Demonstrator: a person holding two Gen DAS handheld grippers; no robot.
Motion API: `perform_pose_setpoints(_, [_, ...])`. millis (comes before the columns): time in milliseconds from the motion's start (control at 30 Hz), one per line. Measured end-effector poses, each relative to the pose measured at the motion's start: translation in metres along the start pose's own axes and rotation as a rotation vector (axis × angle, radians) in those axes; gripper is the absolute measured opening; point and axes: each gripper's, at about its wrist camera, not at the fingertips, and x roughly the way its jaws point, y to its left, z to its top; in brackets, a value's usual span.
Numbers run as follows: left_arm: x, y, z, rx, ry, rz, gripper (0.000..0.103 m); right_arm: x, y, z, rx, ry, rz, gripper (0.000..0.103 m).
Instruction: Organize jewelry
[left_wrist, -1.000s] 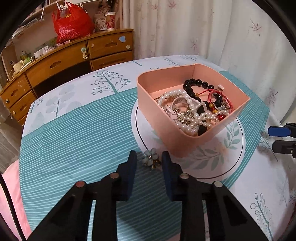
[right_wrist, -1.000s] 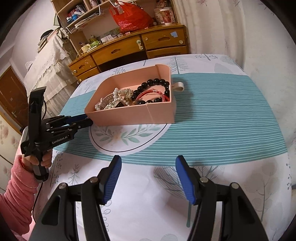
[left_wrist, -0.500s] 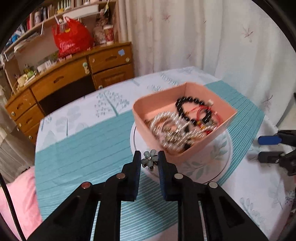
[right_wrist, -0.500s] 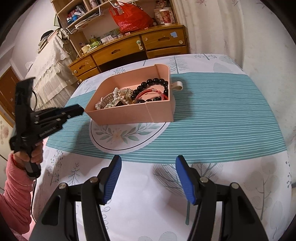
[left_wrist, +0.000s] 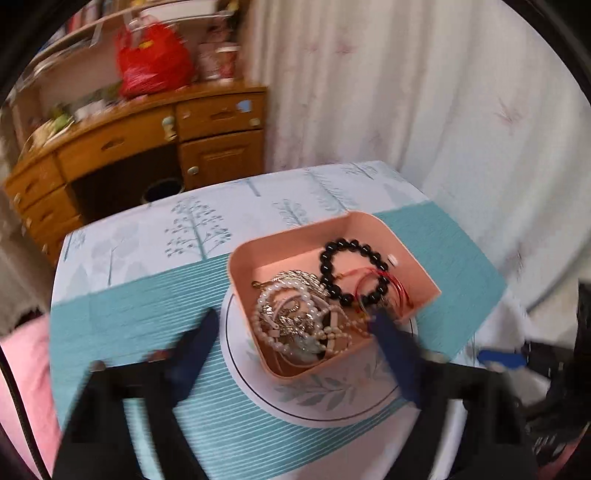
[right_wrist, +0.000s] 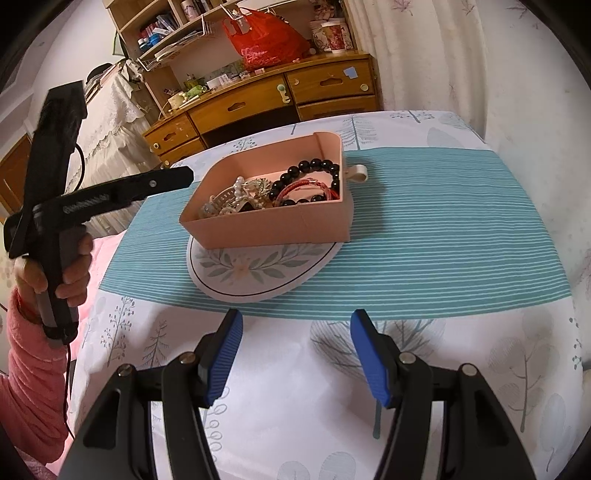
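Note:
A pink box (left_wrist: 424, 273) (right_wrist: 266, 229) sits on a round leaf-print mat on the table. It holds a black bead bracelet (left_wrist: 332, 254) (right_wrist: 314, 166), red cord bracelets (left_wrist: 391, 291), pearl strands (left_wrist: 280, 306) and a pale flower piece (left_wrist: 306, 343) near its front wall. My left gripper (left_wrist: 295, 332) hovers above the box's near side with its fingers wide apart and nothing between them; this view is blurred. It shows from the side in the right wrist view (right_wrist: 181, 177). My right gripper (right_wrist: 295, 347) is open and empty, low over the table's near part.
A white ring-shaped piece (right_wrist: 358, 173) lies on the teal-striped cloth behind the box. A wooden desk (right_wrist: 258, 99) with a red bag (right_wrist: 266, 40) stands beyond the table. A pale curtain (left_wrist: 406, 92) hangs at the right.
My left gripper rose, moved over the box and opened wide. The flower piece it held has left the fingers and lies in the box. The right gripper has stayed put.

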Motion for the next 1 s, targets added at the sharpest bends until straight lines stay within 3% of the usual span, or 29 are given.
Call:
perform_pose_setpoints(300, [-0.012, -0.001, -0.023, -0.091, 0.098, 0.209, 0.095, -0.007, -0.008, -0.006, 0.040, -0.003, -0.044, 0.072])
perform_pose_setpoints(433, [-0.017, -0.003, -0.050, -0.152, 0.174, 0.241, 0.095, -0.007, -0.009, -0.011, 0.049, 0.024, -0.058, 0.087])
perform_pose_setpoints(667, [-0.038, -0.022, -0.105, -0.284, 0.227, 0.247, 0.095, -0.020, -0.001, -0.026, 0.078, 0.039, -0.052, 0.089])
perform_pose_setpoints(767, [-0.048, -0.028, -0.119, -0.336, 0.228, 0.282, 0.095, -0.028, 0.003, -0.035, 0.079, 0.060, -0.050, 0.089])
perform_pose_setpoints(900, [-0.069, -0.043, -0.134, -0.306, 0.210, 0.377, 0.095, -0.043, 0.007, -0.046, 0.091, 0.072, -0.069, 0.089])
perform_pose_setpoints(1000, [-0.081, -0.054, -0.141, -0.264, 0.195, 0.404, 0.095, -0.052, 0.009, -0.052, 0.103, 0.076, -0.071, 0.089])
